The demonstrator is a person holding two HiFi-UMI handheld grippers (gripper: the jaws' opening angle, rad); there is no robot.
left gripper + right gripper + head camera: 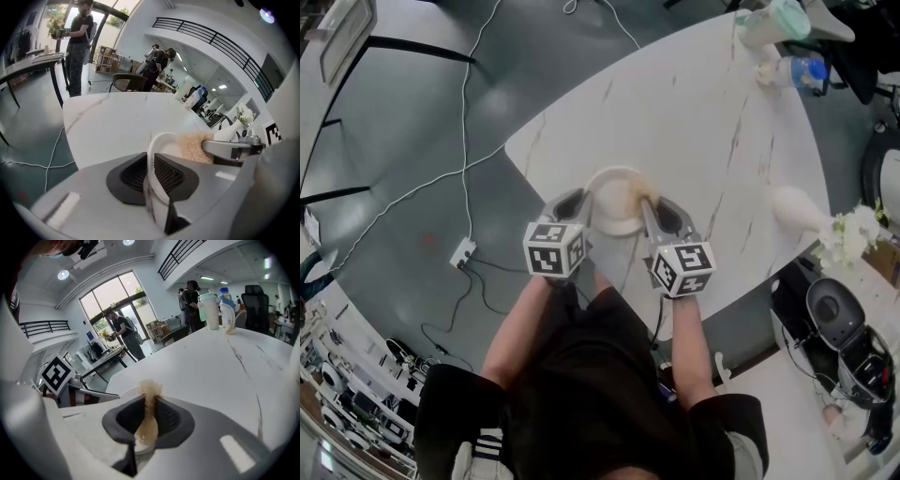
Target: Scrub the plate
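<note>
Nearest you, your left gripper (pixel 151 165) is clenched on the left rim of the white plate (pixel 617 217) at the desk's (pixel 712 122) near edge, while your right gripper (pixel 149 411) is grasping a tan sponge (pixel 150 391) that touches the plate's right side.

sponge (pixel 641 196) on plate (pixel 614 214); bottles (pixel 794 70) behind, on table (pixel 703 122).
</note>
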